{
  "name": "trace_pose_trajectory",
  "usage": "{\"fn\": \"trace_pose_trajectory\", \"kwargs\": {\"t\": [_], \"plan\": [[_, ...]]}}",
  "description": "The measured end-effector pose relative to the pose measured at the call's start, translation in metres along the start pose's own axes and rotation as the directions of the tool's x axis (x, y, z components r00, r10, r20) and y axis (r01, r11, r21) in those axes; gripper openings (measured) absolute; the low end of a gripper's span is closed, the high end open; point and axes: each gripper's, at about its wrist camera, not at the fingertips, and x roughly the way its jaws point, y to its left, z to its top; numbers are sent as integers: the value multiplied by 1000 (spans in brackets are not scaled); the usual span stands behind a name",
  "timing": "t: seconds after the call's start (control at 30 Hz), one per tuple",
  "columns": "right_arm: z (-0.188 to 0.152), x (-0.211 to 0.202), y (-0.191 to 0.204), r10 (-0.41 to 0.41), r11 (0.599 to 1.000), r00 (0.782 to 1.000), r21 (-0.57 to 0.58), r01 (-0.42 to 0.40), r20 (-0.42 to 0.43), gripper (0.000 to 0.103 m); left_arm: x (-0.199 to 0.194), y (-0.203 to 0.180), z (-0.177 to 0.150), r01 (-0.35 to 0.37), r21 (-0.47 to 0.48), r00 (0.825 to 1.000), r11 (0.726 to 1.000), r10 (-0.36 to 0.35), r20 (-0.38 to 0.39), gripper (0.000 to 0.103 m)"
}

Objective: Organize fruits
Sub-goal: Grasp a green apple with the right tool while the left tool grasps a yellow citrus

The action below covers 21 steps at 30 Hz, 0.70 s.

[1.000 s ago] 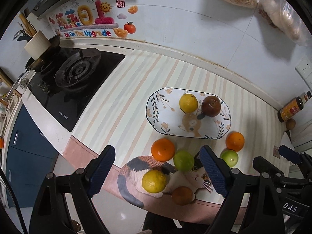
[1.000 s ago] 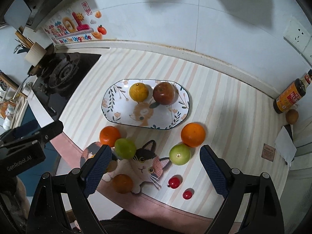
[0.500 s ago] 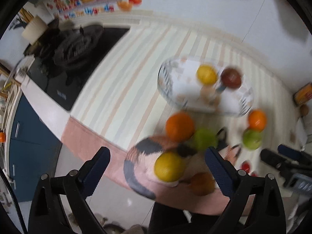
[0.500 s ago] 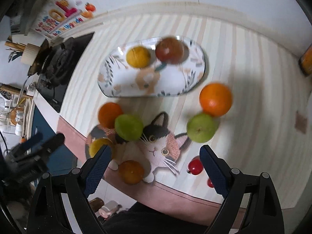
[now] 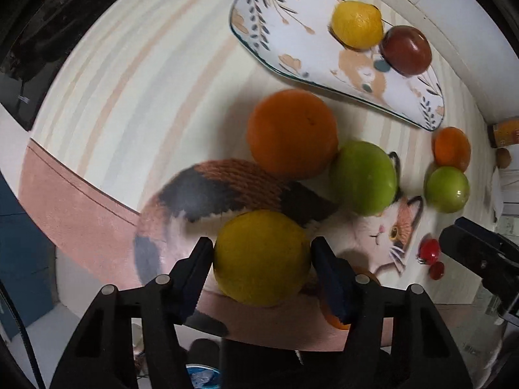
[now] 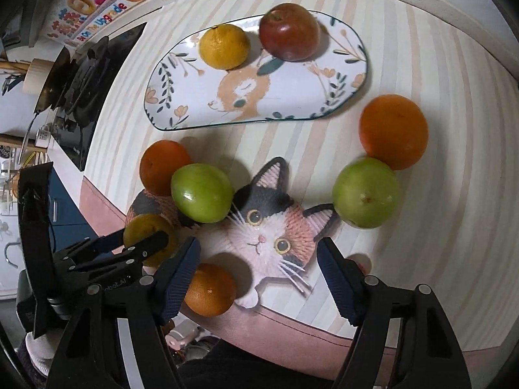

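Note:
My left gripper (image 5: pixel 261 261) has both pads against a yellow-green citrus fruit (image 5: pixel 261 257) on the cat-print mat (image 5: pixel 201 194); the same fruit shows in the right wrist view (image 6: pixel 147 235) between the left gripper's fingers. An orange (image 5: pixel 292 133) and a green apple (image 5: pixel 363 176) lie just beyond it. The oval floral plate (image 5: pixel 292 32) holds a yellow citrus (image 5: pixel 356 24) and a dark red apple (image 5: pixel 405 50). My right gripper (image 6: pixel 259 262) is open and empty above the cat's face, with a small orange (image 6: pixel 209 290) by its left finger.
A second orange (image 6: pixel 394 131) and green apple (image 6: pixel 366 193) lie right of the mat's cat. Two small red tomatoes (image 5: pixel 429 251) sit near the counter's front edge. A gas hob (image 6: pixel 84 87) is at the left, and a sauce bottle (image 5: pixel 504 133) at the right.
Both grippers have dropped toward the counter. My left gripper has closed from wide open onto the yellow-green citrus. My right gripper stays open.

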Motion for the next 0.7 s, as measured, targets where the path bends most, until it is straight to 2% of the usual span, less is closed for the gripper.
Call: {"fn": "trace_pose_trajectory", "kwargs": {"t": [0.1,0.2,0.33,0.37,0.4,0.47,0.53,0.6,0.67,0.7], "plan": [[10,6,16,10,999,1000,-52,-10,-1,77,-4,13,-4,-29,-26,999,999,30,25,60],[22,20,41,-10,989,1000,-148,9,-6,77,-6,22,-7,-17,-59,999,998,19,34,60],[37,49,81,-94,939,995,-334,80,-27,76,-8,23,-13,-13,-61,999,998,16,50,60],[39,57,87,-127,923,991,-369,105,-35,71,-8,23,-15,-13,-59,998,998,16,53,61],[40,63,90,-147,915,988,-386,118,-47,58,-8,23,-16,-13,-56,998,998,16,55,61],[43,65,87,-133,930,989,-355,100,-70,58,-8,22,-20,-11,-46,998,999,13,55,61],[45,63,72,-109,966,985,-247,74,-132,58,-8,24,-22,-10,-35,998,999,12,54,61],[43,60,50,-31,994,982,-107,11,-184,58,-7,24,-23,-9,-26,998,1000,11,56,61],[35,62,30,54,999,973,4,-55,-226,57,-7,24,-18,-13,-14,998,1000,14,56,61],[31,62,26,73,997,971,19,-70,-228,58,-6,22,-18,-18,-4,998,1000,18,58,61]]}}
